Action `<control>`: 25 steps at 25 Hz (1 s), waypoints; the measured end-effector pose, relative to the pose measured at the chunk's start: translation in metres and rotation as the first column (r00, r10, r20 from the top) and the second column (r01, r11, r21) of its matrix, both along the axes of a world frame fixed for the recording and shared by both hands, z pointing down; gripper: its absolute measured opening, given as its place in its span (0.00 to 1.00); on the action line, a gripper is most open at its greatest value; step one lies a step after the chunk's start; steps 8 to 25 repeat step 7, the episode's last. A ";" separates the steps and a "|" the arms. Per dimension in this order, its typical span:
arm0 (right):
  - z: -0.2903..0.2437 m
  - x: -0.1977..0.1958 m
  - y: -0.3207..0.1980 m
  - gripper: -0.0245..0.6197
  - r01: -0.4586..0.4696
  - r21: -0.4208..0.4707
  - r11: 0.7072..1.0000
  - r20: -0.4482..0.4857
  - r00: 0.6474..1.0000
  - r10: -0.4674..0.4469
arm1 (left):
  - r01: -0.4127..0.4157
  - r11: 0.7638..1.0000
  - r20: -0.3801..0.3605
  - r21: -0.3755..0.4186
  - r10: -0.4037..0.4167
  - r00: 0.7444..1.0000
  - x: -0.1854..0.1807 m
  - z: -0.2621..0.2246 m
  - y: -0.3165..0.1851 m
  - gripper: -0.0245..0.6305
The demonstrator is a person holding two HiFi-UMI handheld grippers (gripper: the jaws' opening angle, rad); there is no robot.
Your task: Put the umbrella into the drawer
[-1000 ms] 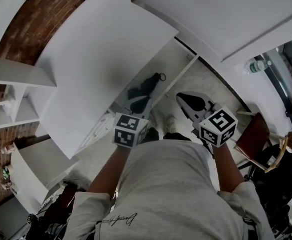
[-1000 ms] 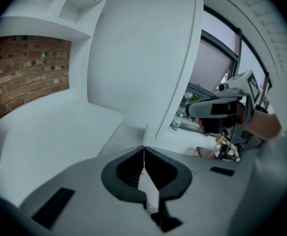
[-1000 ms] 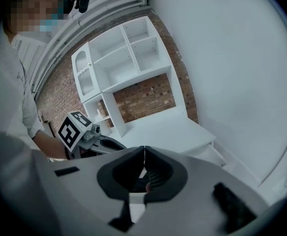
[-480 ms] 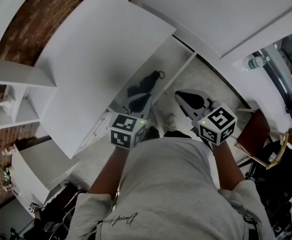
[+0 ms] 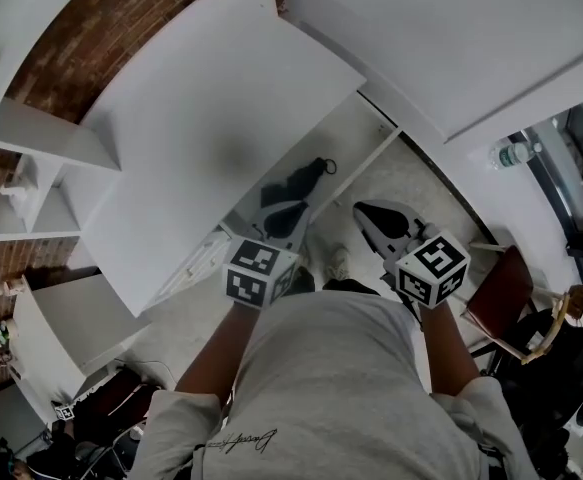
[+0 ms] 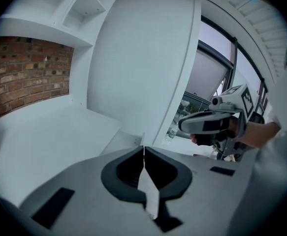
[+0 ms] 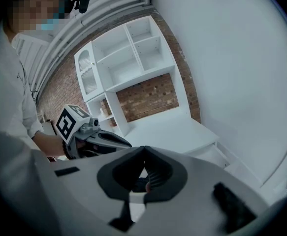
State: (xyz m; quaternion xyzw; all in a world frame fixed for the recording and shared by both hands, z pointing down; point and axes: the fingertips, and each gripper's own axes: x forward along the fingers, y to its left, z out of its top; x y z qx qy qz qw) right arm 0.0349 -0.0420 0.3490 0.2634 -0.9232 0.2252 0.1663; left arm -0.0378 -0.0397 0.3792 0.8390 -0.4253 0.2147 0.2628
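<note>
A folded black umbrella (image 5: 296, 183) lies inside the open white drawer (image 5: 356, 138), its strap loop toward the far end. My left gripper (image 5: 286, 211) hovers over the umbrella's near end, and its tips hide part of it. In the left gripper view the left gripper (image 6: 143, 147) has its jaws closed tip to tip with nothing between them. My right gripper (image 5: 359, 208) hangs to the right of the drawer's front edge, over the floor. In the right gripper view the right gripper (image 7: 143, 149) has its tips meeting and holds nothing.
A big white cabinet top (image 5: 211, 128) spreads to the left of the drawer. White shelves (image 5: 31, 188) stand against a brick wall (image 5: 121, 28) at far left. A wooden chair (image 5: 506, 288) and dark clutter sit at the right. The person's feet (image 5: 339, 258) stand near the drawer.
Nothing has moved apart from a slight shift of the head view. Both grippers hold their places and the umbrella lies still in the drawer.
</note>
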 end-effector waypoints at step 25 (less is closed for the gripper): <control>-0.001 -0.004 0.002 0.08 0.009 -0.001 1.000 0.002 1.000 -0.009 | 0.002 1.000 0.011 -0.003 -0.002 1.000 -0.003 0.001 0.003 0.07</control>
